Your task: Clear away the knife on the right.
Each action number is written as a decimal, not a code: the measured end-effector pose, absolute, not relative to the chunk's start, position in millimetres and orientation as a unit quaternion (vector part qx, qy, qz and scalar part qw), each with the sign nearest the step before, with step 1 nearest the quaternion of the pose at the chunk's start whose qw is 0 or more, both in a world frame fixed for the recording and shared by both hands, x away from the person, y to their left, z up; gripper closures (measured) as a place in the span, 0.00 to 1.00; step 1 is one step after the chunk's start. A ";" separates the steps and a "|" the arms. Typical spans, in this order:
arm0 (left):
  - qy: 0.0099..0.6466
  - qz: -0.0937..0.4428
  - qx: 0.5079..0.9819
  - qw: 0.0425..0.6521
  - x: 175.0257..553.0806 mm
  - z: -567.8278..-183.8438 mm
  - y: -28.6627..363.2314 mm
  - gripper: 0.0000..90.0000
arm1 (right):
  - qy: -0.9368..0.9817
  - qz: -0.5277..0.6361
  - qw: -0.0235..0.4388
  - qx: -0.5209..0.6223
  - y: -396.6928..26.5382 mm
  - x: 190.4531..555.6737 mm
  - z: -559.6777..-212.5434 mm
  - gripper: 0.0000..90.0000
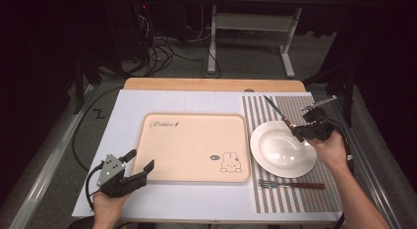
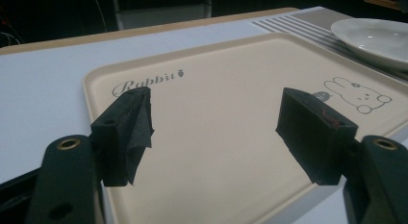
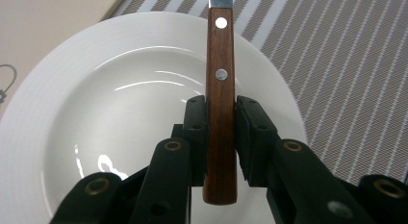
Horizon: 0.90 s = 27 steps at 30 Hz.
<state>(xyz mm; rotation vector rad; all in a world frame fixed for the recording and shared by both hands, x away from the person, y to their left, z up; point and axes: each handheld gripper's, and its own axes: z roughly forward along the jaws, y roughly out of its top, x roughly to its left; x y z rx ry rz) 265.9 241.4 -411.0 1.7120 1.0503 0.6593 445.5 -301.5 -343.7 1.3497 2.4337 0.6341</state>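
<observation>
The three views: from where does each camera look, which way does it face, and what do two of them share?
High view: above the person's side, facing forward and down on the table; both forearms, left gripper, right gripper.
Left gripper view: on that gripper, looking across the tray between open jaws.
Right gripper view: looking down on the plate, jaws shut on the knife.
Shared: the plate appears in all three.

Wooden-handled knife (image 3: 221,104), two rivets showing, held raised above the white plate (image 3: 72,104).
</observation>
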 end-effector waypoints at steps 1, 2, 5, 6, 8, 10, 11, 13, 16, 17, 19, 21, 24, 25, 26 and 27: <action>0.434 0.271 0.706 0.490 266.2 -411.6 241.8 0.31 | 0.845 0.219 0.143 0.466 -297.9 443.8 -344.0 0.87; 0.437 0.270 0.705 0.489 266.2 -412.0 242.3 0.31 | 0.847 0.220 0.140 0.463 -294.5 442.2 -344.0 0.87; 0.436 0.267 0.702 0.496 265.6 -412.7 241.6 0.31 | 0.853 0.226 0.139 0.450 -276.6 433.7 -342.6 0.87; 0.436 0.267 0.702 0.496 265.6 -412.7 241.6 0.32 | 0.853 0.226 0.139 0.450 -276.6 433.7 -342.6 0.87; 0.435 0.264 0.702 0.498 265.8 -412.8 242.1 0.32 | 0.856 0.232 0.137 0.442 -264.2 426.3 -342.9 0.87; 0.434 0.266 0.702 0.497 265.5 -413.1 242.5 0.32 | 0.857 0.231 0.136 0.441 -260.8 423.8 -343.0 0.87; 0.433 0.264 0.703 0.499 265.5 -413.3 242.5 0.32 | 0.857 0.232 0.136 0.439 -257.8 421.6 -343.2 0.87; 0.431 0.260 0.705 0.501 266.0 -413.8 241.8 0.32 | 0.859 0.235 0.133 0.435 -252.9 416.9 -342.4 0.87; 0.431 0.260 0.704 0.501 265.5 -413.7 241.7 0.32 | 0.861 0.238 0.131 0.429 -247.5 410.4 -340.1 0.87; 0.432 0.261 0.704 0.500 265.0 -413.7 241.9 0.32 | 0.862 0.239 0.131 0.428 -246.3 408.3 -339.6 0.87; 0.432 0.264 0.701 0.501 263.8 -413.1 242.6 0.32 | 0.863 0.243 0.128 0.424 -243.8 403.3 -338.7 0.87; 0.433 0.265 0.700 0.502 263.9 -412.7 243.7 0.32 | 0.868 0.241 0.126 0.416 -238.4 394.6 -337.7 0.87; 0.434 0.268 0.700 0.500 264.5 -412.5 244.4 0.32 | 0.870 0.242 0.121 0.412 -235.3 391.0 -338.5 0.87; 0.434 0.264 0.700 0.502 264.8 -412.8 243.8 0.32 | 0.871 0.243 0.119 0.410 -233.9 390.3 -339.1 0.87; 0.434 0.265 0.701 0.501 264.8 -412.9 243.6 0.32 | 0.872 0.243 0.116 0.408 -232.0 389.6 -339.7 0.87; 0.434 0.265 0.701 0.501 265.0 -413.0 243.5 0.32 | 0.873 0.243 0.115 0.407 -229.7 389.1 -340.3 0.87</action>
